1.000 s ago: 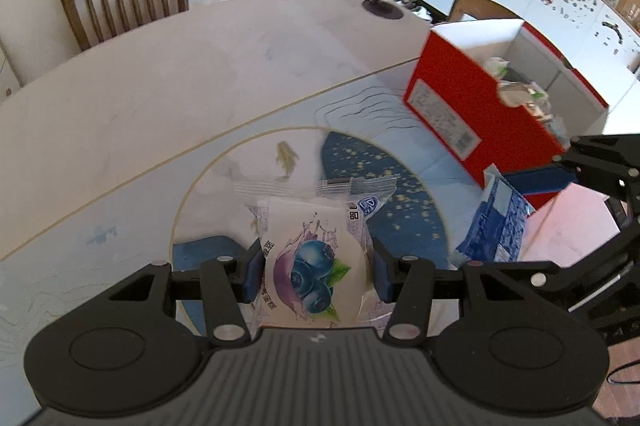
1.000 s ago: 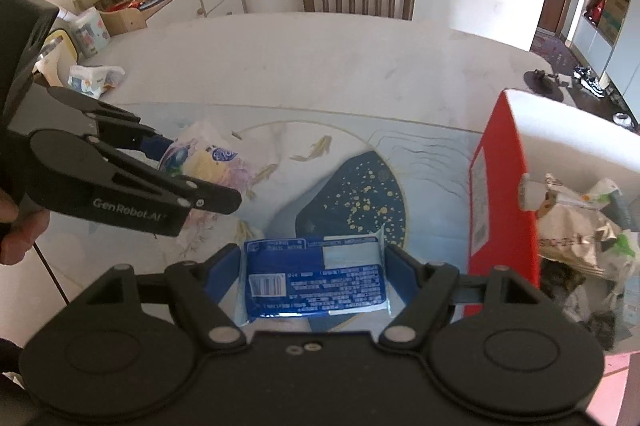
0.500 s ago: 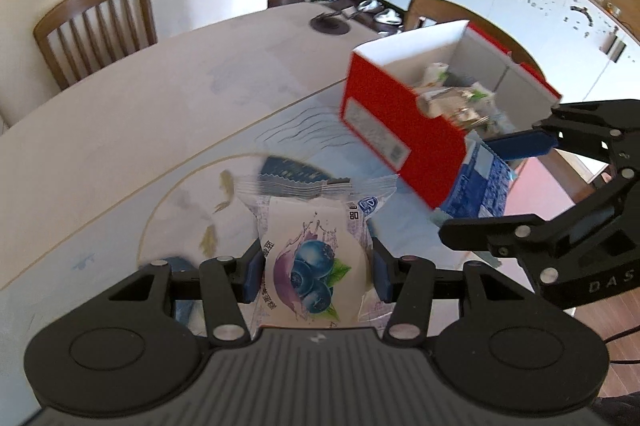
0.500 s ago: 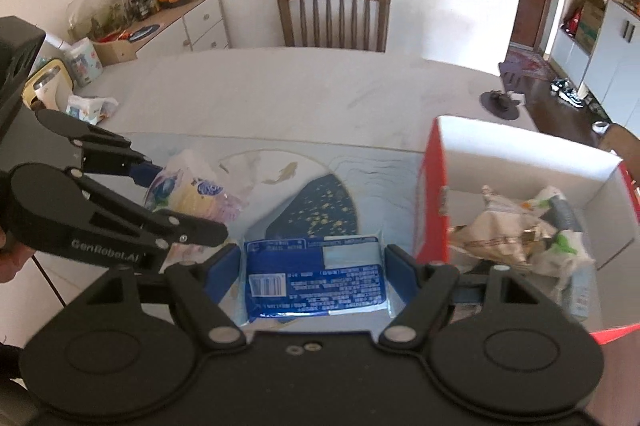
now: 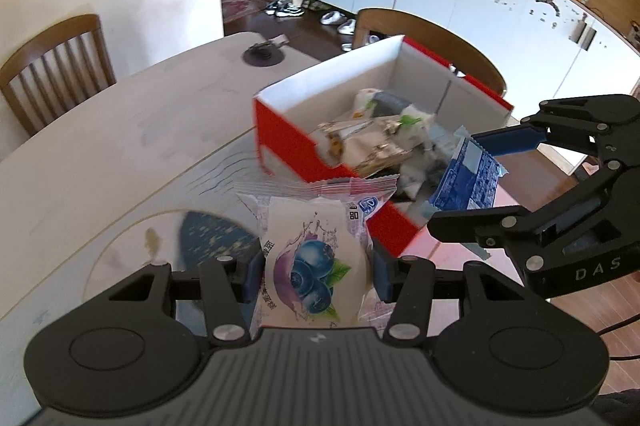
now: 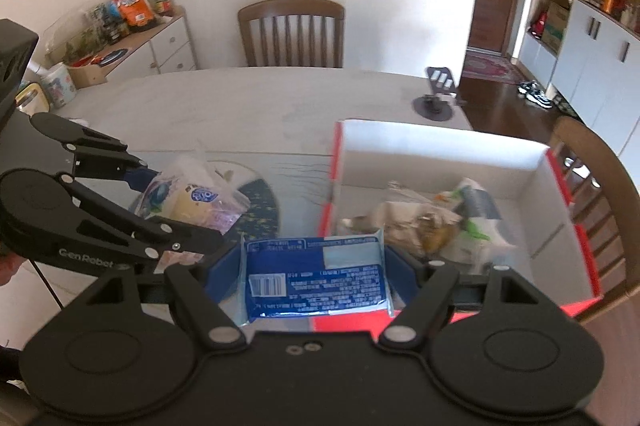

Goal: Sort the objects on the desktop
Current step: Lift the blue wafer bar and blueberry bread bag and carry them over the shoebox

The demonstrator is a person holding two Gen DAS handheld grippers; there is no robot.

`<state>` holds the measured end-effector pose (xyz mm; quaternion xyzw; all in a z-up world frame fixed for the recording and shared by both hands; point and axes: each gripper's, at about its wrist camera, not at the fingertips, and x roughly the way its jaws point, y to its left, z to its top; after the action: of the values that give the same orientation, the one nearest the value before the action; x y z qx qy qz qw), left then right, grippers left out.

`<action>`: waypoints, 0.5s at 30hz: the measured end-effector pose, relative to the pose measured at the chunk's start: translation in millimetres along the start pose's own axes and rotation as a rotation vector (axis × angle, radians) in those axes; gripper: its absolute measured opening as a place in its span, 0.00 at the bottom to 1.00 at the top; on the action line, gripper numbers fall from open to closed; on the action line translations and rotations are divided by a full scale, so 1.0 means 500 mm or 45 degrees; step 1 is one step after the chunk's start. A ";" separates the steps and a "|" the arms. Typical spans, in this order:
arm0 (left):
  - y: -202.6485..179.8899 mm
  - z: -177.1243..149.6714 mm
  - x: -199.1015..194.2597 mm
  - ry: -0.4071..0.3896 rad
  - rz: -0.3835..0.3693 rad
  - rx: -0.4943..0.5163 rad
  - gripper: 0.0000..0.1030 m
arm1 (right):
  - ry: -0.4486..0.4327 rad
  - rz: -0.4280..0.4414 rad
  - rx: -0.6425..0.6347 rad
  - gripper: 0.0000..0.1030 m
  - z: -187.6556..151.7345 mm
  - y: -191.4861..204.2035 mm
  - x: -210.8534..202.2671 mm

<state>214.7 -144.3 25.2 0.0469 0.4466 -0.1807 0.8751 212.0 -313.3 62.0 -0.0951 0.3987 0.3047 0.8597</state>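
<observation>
My left gripper [image 5: 318, 276] is shut on a white snack packet with blueberries printed on it [image 5: 314, 258], held above the table just short of the near corner of a red box [image 5: 288, 142]. My right gripper [image 6: 314, 266] is shut on a blue packet [image 6: 314, 280], held over the near edge of the same red box [image 6: 440, 146]. The box is white inside and holds several crumpled wrappers [image 6: 424, 222]. The right gripper and blue packet [image 5: 466, 182] show at the right of the left wrist view. The left gripper and blueberry packet [image 6: 192, 196] show at the left of the right wrist view.
The pale oval table [image 5: 120, 130] carries a clear mat with a blue fish pattern [image 5: 212, 238]. A round black stand [image 6: 434, 102] sits at the far table edge. Wooden chairs [image 6: 292, 30] stand around the table. A sideboard with snacks [image 6: 132, 26] is against the wall.
Both grippers have risen and moved toward the red box, each still holding its packet. The box interior now shows from above in both views.
</observation>
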 end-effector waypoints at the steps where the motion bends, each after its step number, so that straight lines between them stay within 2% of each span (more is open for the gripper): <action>1: -0.011 0.006 0.005 0.000 -0.005 0.007 0.50 | -0.002 -0.007 0.006 0.75 -0.004 -0.012 -0.004; 15: -0.122 0.072 0.063 0.013 -0.034 0.072 0.50 | -0.011 -0.064 0.047 0.75 -0.023 -0.146 -0.034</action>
<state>237.0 -218.5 26.5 0.0665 0.4462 -0.2046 0.8687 240.2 -384.0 61.0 -0.0878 0.3979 0.2761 0.8705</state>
